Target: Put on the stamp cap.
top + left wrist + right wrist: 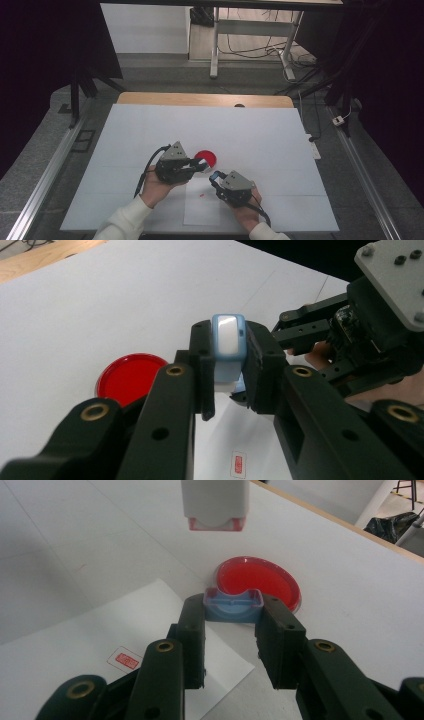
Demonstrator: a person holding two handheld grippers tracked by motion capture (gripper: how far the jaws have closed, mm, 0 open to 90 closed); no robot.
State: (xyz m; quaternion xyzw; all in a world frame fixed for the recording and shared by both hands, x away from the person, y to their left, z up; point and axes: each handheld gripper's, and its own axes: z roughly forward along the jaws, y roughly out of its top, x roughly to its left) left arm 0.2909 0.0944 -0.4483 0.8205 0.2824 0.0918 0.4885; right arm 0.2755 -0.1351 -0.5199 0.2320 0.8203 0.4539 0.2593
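Left tool point(200, 165) is clamped on a small white rectangular stamp with a light blue plastic casing point(228, 347), jaws pressed to its two sides, held above the white table point(150, 130) near the round red ink pad dish point(206, 158). Right tool point(216, 176) is clamped on a light blue plastic stamp cap point(233, 605), jaws narrow around its sides, hollow side facing up toward the stamp. In the right gripper view the stamp's red-inked face point(215, 524) hangs above and beyond the cap, pointing down, well apart from it, with the red dish point(260, 582) on the table behind the cap. Stamp's long axis runs roughly vertical in that view; cap's open mouth lies roughly in line with it but offset toward the camera. A white paper sheet point(202, 202) lies flat on the table under both tools and carries a small red printed stamp mark point(126, 659), so the impression looks already made. Judging by this, the coming move is recapping: either the stamp comes down and toward the right tool, or the cap rises to meet the inked face. Key relation: stamp sits up and forward of the cap, faces opposed, gap open between them. Both tools are close together in the high view, left one nearer the dish, right one nearer the person. Risk: a skewed approach smears ink on the cap rim.
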